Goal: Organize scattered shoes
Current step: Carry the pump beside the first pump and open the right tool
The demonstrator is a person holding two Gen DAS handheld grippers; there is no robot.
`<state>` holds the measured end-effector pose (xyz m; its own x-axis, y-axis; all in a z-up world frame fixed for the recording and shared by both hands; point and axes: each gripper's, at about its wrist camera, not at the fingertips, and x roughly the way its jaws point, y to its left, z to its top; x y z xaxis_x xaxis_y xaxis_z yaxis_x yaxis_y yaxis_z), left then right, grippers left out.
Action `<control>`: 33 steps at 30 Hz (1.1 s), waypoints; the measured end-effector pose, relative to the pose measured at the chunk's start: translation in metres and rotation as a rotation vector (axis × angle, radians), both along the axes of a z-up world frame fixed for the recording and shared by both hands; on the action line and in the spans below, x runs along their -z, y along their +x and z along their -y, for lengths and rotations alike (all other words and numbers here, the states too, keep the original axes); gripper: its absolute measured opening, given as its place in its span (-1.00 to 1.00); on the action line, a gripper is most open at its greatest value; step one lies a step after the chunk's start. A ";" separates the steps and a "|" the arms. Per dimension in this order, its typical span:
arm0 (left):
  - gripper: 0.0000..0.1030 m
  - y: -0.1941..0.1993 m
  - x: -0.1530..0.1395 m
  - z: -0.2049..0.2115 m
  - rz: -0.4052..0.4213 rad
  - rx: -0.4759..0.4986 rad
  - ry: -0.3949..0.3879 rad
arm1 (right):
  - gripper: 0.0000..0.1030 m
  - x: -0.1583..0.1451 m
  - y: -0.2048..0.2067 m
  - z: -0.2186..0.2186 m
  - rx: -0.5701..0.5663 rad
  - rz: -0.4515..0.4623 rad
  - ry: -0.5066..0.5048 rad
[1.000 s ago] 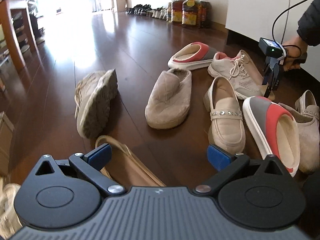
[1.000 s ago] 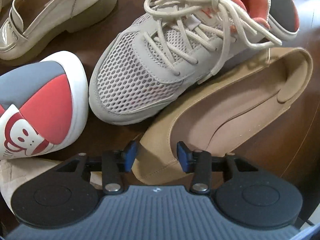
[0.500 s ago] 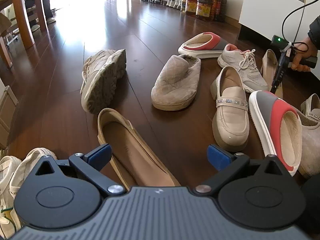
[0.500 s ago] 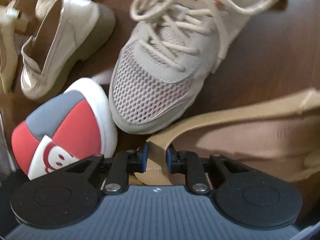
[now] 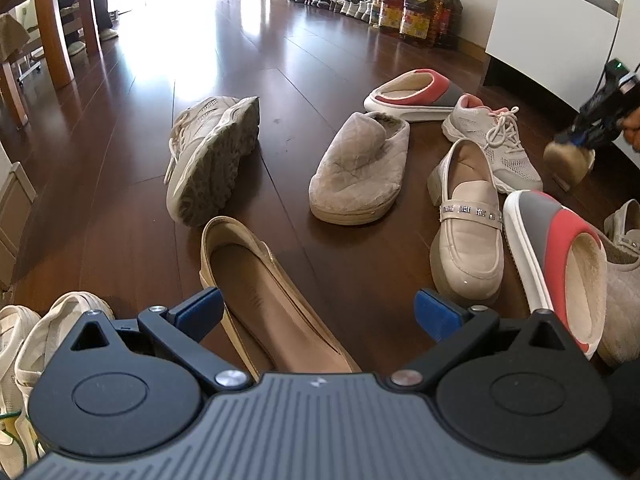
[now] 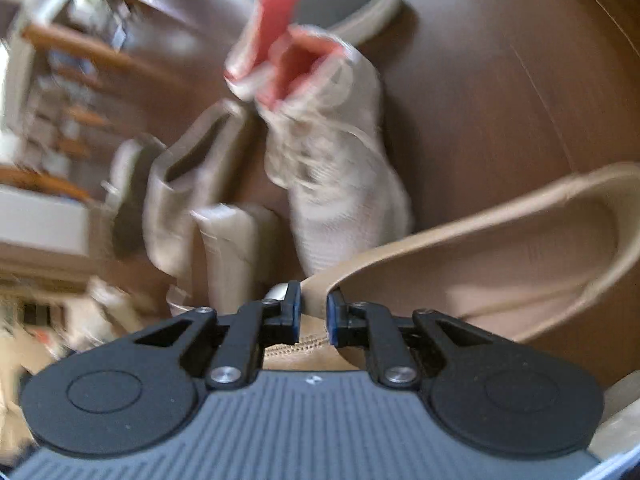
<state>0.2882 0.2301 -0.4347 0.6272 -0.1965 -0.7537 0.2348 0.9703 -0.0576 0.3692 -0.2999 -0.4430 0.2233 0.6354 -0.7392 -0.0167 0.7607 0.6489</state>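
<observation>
Where fingers (image 6: 335,316) pinch, smooth tan flat (image 6: 520,256) curves.

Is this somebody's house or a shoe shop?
Most likely a home: a dark wooden floor strewn with worn, mismatched shoes, big cooking-oil bottles standing by the wall, and a wooden table leg with chairs nearby.

Flat shoe (image 5: 264,300) nearest; slipper (image 5: 360,172) behind; loafer (image 5: 468,236) right; sneaker (image 5: 212,156) left.
</observation>
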 end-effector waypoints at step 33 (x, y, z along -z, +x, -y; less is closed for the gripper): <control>0.99 -0.170 0.021 -0.134 0.041 -0.468 -0.062 | -0.76 0.028 -0.153 -0.585 -1.504 0.376 -0.110</control>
<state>0.1186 0.3637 -0.4557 0.6883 0.0706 -0.7220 -0.2236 0.9674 -0.1186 0.2162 0.2856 -0.4707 -0.3707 0.3847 -0.8453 -0.9243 -0.0638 0.3763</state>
